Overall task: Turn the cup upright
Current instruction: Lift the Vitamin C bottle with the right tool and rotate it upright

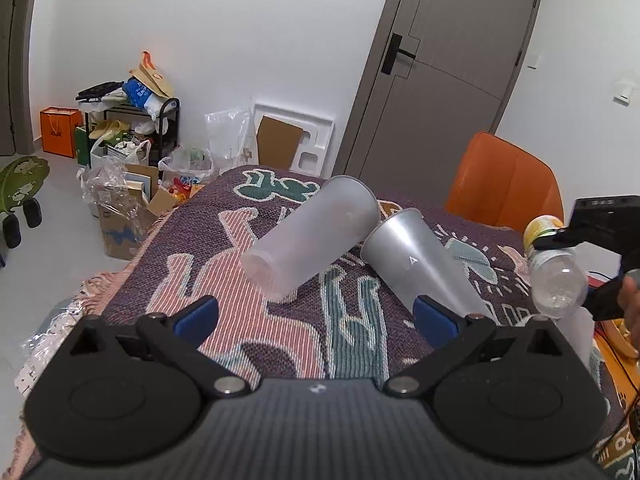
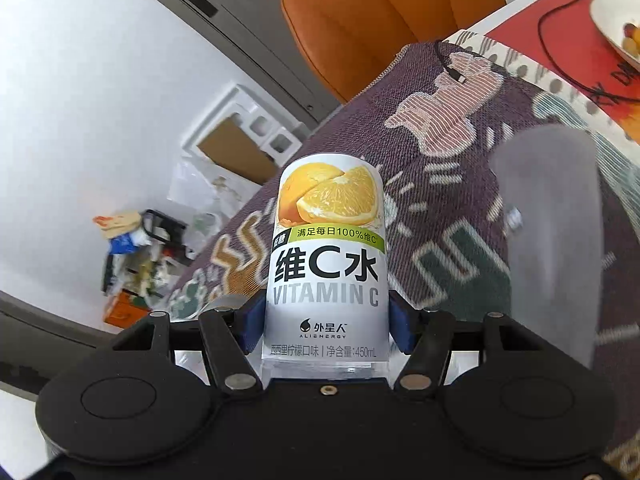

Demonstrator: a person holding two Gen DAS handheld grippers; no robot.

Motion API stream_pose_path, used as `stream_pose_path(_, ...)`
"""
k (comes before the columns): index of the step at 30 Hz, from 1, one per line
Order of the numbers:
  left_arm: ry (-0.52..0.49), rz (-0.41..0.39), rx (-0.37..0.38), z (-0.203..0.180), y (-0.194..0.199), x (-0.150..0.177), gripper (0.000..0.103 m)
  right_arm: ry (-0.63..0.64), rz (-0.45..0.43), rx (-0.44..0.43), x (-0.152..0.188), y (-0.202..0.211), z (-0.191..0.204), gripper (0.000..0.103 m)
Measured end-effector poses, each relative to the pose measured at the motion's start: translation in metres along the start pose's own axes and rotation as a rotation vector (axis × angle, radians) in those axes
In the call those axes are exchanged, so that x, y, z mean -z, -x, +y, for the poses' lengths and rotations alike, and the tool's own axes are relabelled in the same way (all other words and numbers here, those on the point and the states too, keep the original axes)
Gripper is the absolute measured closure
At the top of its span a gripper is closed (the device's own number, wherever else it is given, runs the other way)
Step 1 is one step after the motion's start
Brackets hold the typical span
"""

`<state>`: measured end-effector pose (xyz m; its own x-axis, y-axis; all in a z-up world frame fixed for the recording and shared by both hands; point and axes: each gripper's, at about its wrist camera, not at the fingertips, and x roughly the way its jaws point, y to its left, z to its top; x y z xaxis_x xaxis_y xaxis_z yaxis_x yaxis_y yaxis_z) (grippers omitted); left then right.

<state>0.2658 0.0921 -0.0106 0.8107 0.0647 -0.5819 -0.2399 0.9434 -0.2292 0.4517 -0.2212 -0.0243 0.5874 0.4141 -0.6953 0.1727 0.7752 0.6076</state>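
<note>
Two frosted plastic cups lie on their sides on the patterned cloth [image 1: 240,320]. The paler cup [image 1: 312,236] has its base toward me and its mouth away. The greyer cup [image 1: 416,260] lies to its right, mouth touching the first cup, its narrow end by my right blue pad. My left gripper [image 1: 316,314] is open, just in front of the cups. My right gripper [image 2: 320,320] is shut on a Vitamin C drink bottle [image 2: 326,256], held tilted above the cloth; it shows in the left wrist view [image 1: 556,264]. A blurred cup [image 2: 552,220] stands at right.
An orange chair [image 1: 504,184] stands behind the table. A red mat with a cable [image 2: 560,32] and a white bowl [image 2: 620,24] lie at the far right. Boxes, bags and a shelf [image 1: 132,132] clutter the floor by the wall. A grey door [image 1: 448,72] is behind.
</note>
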Motion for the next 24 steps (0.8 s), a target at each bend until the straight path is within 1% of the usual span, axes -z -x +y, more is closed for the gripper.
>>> stream_pose_path(6,-0.028,-0.01,0.017,-0.007,0.027,0.012,0.001,-0.009,-0.005,-0.07,0.035,0.041,-0.01,0.044)
stream_pose_path(10,-0.04,-0.015,0.018,-0.01,0.042,0.023,0.001,-0.006,0.001,-0.096,0.059,0.058,-0.019,0.044)
stream_pose_path(14,-0.036,-0.008,0.014,-0.008,0.055,0.036,0.001,-0.027,0.016,-0.109,0.085,0.066,-0.032,0.044)
stream_pose_path(18,-0.033,-0.005,0.016,-0.006,0.066,0.049,0.001,-0.035,0.012,-0.117,0.111,0.075,-0.041,0.044)
stream_pose_path(24,-0.052,-0.003,0.025,-0.002,0.083,0.071,0.001,-0.057,0.034,-0.127,0.151,0.077,-0.054,0.044)
